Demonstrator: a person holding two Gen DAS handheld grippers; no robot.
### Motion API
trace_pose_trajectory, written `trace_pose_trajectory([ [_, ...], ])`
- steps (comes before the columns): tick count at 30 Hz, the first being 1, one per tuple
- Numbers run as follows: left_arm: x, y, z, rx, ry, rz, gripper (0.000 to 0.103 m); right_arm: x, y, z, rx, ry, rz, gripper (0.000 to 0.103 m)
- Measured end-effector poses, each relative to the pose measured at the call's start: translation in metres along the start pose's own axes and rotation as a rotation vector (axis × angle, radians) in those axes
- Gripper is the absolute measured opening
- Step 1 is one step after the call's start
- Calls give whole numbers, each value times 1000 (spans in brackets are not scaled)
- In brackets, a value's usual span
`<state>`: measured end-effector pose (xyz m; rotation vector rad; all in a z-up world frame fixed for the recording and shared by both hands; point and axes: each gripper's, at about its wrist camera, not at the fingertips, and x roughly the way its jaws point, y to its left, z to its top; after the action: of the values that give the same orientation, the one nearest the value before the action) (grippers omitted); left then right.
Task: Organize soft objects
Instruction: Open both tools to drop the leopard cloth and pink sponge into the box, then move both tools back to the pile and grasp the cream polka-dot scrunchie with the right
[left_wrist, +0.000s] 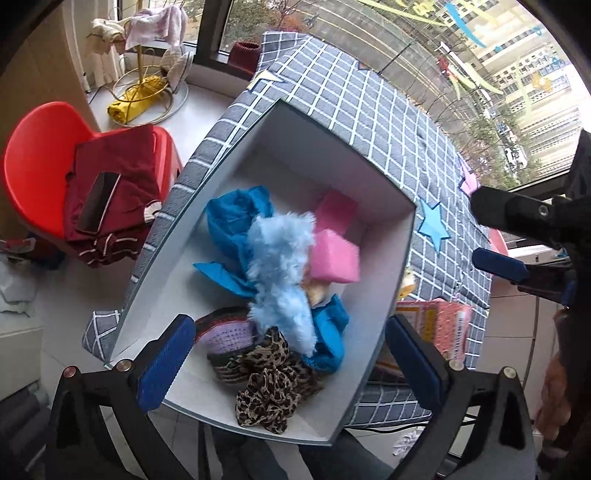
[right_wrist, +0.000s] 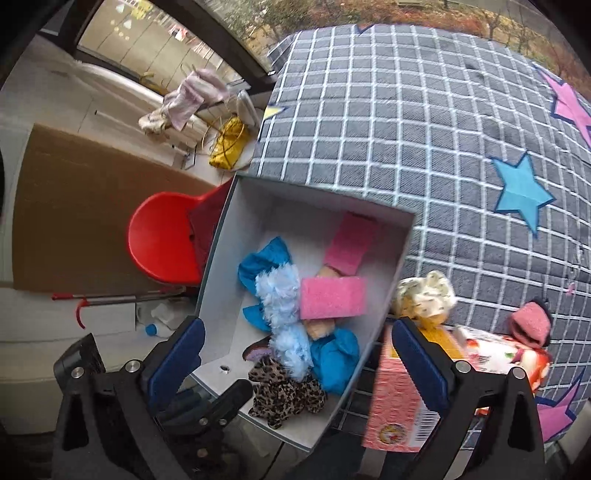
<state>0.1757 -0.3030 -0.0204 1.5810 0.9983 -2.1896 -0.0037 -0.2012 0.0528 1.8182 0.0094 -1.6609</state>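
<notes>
A white open box (left_wrist: 258, 155) (right_wrist: 258, 206) rests on the grey checked mat. It holds a blue cloth (left_wrist: 229, 221) (right_wrist: 266, 258), a fluffy light-blue piece (left_wrist: 280, 258) (right_wrist: 280, 299), two pink sponges (left_wrist: 334, 254) (right_wrist: 332, 297), a leopard scrunchie (left_wrist: 273, 391) (right_wrist: 284, 395) and a purple knitted item (left_wrist: 229, 336). My left gripper (left_wrist: 291, 358) is open and empty above the box's near end. My right gripper (right_wrist: 295, 365) is open and empty over the box's near right corner. A cream patterned soft item (right_wrist: 424, 295) and a pink sock (right_wrist: 530, 326) lie on the mat right of the box.
The grey checked mat (left_wrist: 369, 110) (right_wrist: 406, 129) with star patches spreads beyond the box. A pink printed packet (right_wrist: 399, 398) lies by the box's right wall. A red chair (left_wrist: 40, 155) (right_wrist: 162, 240) with dark red clothing stands left. A wire rack with cloths (left_wrist: 147, 55) stands by the window.
</notes>
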Motion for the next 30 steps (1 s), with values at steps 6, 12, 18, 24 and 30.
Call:
trace_pose_trajectory([
  [6,-3,-20,8,37,3,-18,103,-38,-38,7,63,-68,-35,102],
  [12,3,-47,12,90,30,-23,103,-49,-101,3,175,-73,-89,102],
  [18,12,-70,10,141,66,0,103,-32,-150,-9,258,-4,-93,102],
  [24,15,-82,10,146,90,40,103,10,-163,-7,227,118,-34,102],
  [30,16,-82,8,121,108,94,103,66,-168,8,216,268,104,102],
])
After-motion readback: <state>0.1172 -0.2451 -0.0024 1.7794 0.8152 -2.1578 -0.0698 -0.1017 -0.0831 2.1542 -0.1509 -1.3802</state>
